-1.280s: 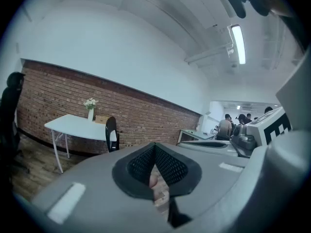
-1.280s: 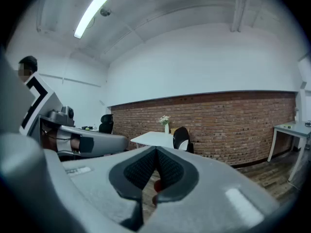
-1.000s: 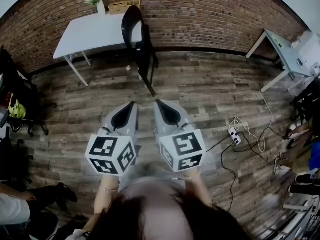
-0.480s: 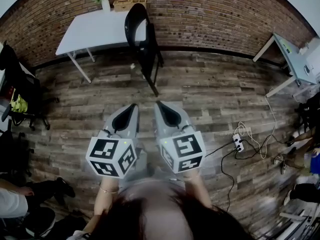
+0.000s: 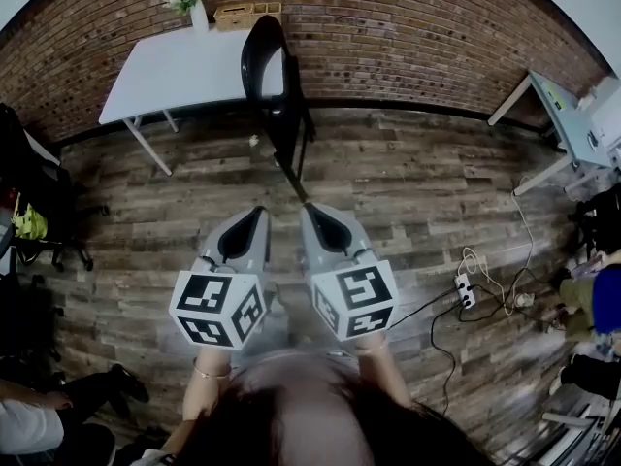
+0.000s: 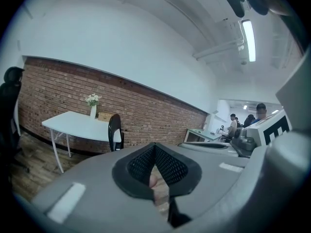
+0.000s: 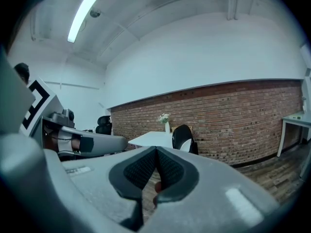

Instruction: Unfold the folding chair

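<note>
The black folding chair [image 5: 277,95] stands folded against the front edge of the white table [image 5: 175,71], by the brick wall. It also shows small in the left gripper view as the chair [image 6: 114,131] and in the right gripper view as the chair [image 7: 183,138]. My left gripper [image 5: 256,212] and right gripper [image 5: 307,207] are held side by side above the wooden floor, pointing toward the chair and well short of it. Both are shut with nothing between the jaws.
A vase of flowers [image 5: 189,0] and a small basket [image 5: 248,12] sit on the white table. A second table [image 5: 563,115] stands at right. A power strip with cables [image 5: 466,289] lies on the floor at right. A dark office chair [image 5: 39,197] is at left.
Both grippers have moved forward toward the chair together. The chair's foot now lies just beyond their tips in the head view. Both stay shut.
</note>
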Tool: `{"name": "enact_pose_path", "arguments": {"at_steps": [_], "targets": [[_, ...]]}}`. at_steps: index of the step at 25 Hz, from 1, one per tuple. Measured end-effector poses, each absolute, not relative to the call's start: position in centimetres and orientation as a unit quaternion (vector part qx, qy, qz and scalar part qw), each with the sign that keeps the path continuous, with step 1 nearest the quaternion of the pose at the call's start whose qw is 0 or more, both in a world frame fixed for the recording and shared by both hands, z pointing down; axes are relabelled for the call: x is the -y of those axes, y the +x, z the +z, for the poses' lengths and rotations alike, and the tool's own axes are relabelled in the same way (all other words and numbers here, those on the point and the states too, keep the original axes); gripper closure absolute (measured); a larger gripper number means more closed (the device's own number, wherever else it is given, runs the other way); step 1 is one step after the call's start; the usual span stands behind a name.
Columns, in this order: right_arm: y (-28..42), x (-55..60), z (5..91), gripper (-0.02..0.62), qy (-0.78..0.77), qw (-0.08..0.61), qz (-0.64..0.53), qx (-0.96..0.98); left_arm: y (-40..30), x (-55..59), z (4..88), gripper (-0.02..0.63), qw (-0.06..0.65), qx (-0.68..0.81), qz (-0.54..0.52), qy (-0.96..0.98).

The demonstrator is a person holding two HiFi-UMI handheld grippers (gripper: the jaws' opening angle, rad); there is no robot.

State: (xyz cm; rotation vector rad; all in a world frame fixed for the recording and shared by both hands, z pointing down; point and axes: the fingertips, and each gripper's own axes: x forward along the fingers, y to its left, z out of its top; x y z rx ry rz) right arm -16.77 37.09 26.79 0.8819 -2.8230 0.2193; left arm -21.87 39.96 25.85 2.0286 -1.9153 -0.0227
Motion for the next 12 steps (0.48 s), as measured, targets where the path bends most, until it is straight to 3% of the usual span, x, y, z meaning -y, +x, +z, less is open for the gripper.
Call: {"name": "enact_pose_path", "arguments": {"at_steps": [12], "targets": [[-25.4,-30.7,26.6,0.598,0.309,0.093,0.08,0.943,-30.7,-33.4,25.6,0.609,0.182,0.659,-0.012,0.73]]}}
